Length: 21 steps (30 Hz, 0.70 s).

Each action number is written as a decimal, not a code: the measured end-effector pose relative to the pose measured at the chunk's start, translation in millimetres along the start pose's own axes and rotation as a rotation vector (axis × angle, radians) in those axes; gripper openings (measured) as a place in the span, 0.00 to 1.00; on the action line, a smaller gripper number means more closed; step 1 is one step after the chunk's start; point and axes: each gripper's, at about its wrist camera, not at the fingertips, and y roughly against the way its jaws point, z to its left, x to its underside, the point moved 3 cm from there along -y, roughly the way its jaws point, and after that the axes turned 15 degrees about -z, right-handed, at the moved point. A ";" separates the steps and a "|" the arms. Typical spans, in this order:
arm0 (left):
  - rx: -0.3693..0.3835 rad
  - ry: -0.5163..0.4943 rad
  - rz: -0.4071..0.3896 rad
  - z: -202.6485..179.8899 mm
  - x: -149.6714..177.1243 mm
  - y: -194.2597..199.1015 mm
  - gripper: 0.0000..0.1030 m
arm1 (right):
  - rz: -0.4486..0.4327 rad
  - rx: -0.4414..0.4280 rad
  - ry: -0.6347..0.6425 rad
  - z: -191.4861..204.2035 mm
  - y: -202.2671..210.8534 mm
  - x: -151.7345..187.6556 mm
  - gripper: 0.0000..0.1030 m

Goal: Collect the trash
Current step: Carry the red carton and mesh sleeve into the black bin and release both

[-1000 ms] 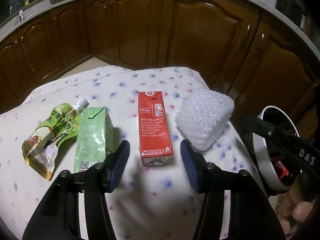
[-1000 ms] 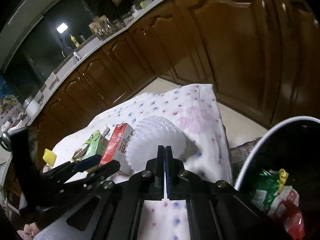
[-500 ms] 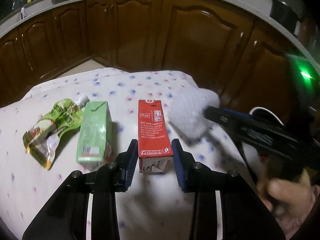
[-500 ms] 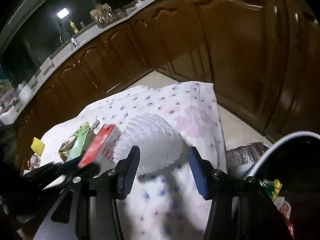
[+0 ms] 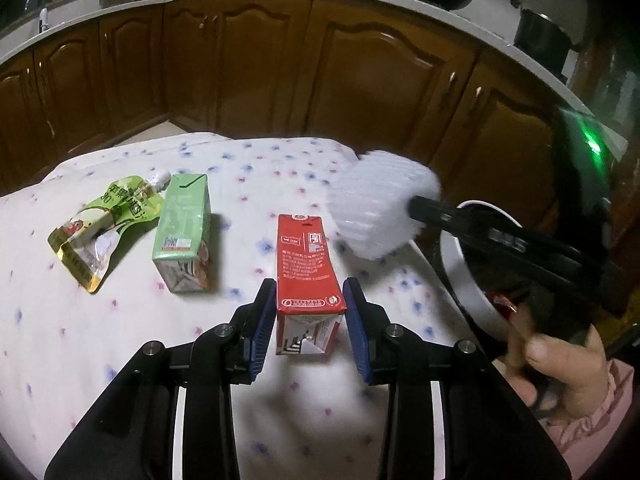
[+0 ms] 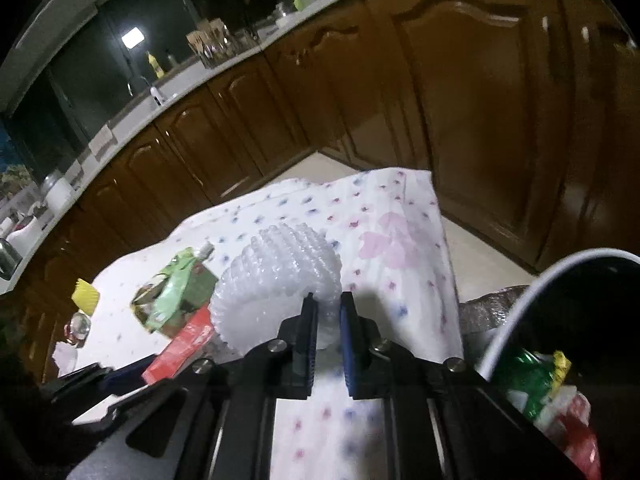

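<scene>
A red drink carton (image 5: 306, 262) lies on the flowered tablecloth (image 5: 120, 344). My left gripper (image 5: 308, 312) straddles its near end, jaws close to its sides with small gaps. My right gripper (image 6: 325, 326) is shut on the white foam net wrap (image 6: 280, 280), which also shows in the left wrist view (image 5: 376, 204), lifted at the table's right edge. A green carton (image 5: 184, 228) and a green drink pouch (image 5: 104, 224) lie to the left. The white-rimmed trash bin (image 6: 520, 312) stands to the right, holding wrappers.
Dark wooden kitchen cabinets (image 5: 280, 64) curve behind the table. A yellow item (image 6: 86, 296) and a small glass object (image 6: 78, 326) lie at the table's far left in the right wrist view. The person's hand (image 5: 560, 360) holds the right gripper beside the bin.
My left gripper has moved forward over the red carton and narrowed around it. My right gripper opened, reached the foam wrap, closed on it and raised it.
</scene>
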 end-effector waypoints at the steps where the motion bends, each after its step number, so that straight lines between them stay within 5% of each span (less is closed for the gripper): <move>1: 0.006 0.001 -0.004 -2.2 0.7 3.0 0.31 | -0.010 0.000 0.002 0.0 9.0 0.3 0.10; 21: 0.174 -0.087 -0.044 -92.1 9.0 40.3 0.31 | -0.160 0.143 -0.099 -52.2 166.9 29.9 0.10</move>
